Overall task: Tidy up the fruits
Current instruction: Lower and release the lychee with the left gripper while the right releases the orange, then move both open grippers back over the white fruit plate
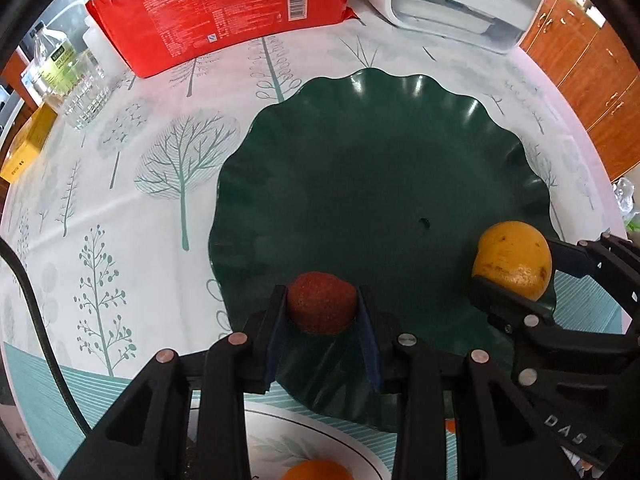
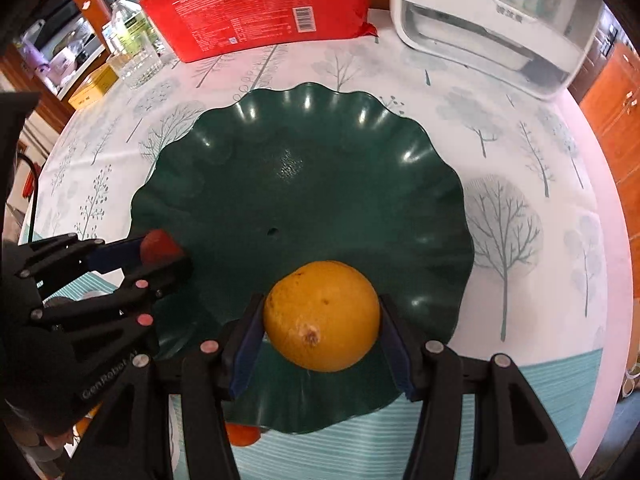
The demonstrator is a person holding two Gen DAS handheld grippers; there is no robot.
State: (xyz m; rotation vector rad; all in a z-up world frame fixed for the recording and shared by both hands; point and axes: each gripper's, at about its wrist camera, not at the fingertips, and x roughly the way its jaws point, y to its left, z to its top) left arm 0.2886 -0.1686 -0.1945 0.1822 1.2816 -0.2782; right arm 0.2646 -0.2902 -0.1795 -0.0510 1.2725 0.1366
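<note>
A dark green scalloped plate (image 1: 360,160) (image 2: 300,160) lies on the tree-print tablecloth. My left gripper (image 1: 322,292) points down over the plate's near rim, its blue pads touching both sides of a small red-brown rough-skinned fruit (image 1: 322,304). The right wrist view shows that gripper (image 2: 168,250) at the left with the same fruit (image 2: 160,246) in it. My right gripper (image 2: 322,300) is shut on a yellow-orange citrus fruit (image 2: 322,316) low over the plate's near part. In the left wrist view that gripper (image 1: 516,268) and the citrus (image 1: 512,260) sit at the right.
A red pack (image 1: 224,12) and a white appliance (image 1: 452,4) stand at the table's far edge. A glass (image 1: 80,96), a bottle and a yellow box (image 1: 28,144) are at the far left. A white plate (image 1: 280,440) with an orange fruit (image 1: 316,472) lies under the grippers.
</note>
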